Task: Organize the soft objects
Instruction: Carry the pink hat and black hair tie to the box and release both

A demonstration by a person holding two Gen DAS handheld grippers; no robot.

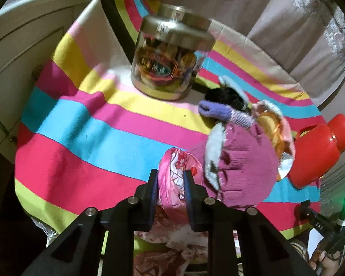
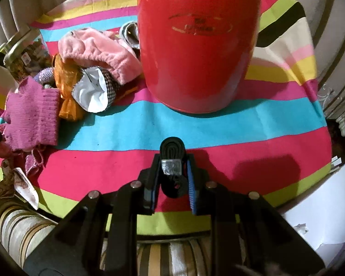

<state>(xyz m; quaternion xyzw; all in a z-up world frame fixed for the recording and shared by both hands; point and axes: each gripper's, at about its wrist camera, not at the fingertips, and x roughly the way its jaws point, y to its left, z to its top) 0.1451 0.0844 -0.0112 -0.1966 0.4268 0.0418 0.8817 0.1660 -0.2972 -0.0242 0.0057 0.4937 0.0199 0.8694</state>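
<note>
Through the left wrist, your left gripper (image 1: 171, 179) pinches a pink satin cloth (image 1: 174, 184) beside the unsorted pile (image 1: 241, 156); through the right, your right gripper (image 2: 172, 172) clamps a rolled black strap (image 2: 171, 148), sorting barely begun.

A counter covered by a striped cloth (image 1: 85, 124) in pink, blue, yellow and green carries everything. Far on it stands a glass jar (image 1: 168, 59) with a metal lid; to the right lies a heap of soft clothes (image 1: 243, 161), and beyond that a red container (image 2: 197, 46) stands upright.
</note>
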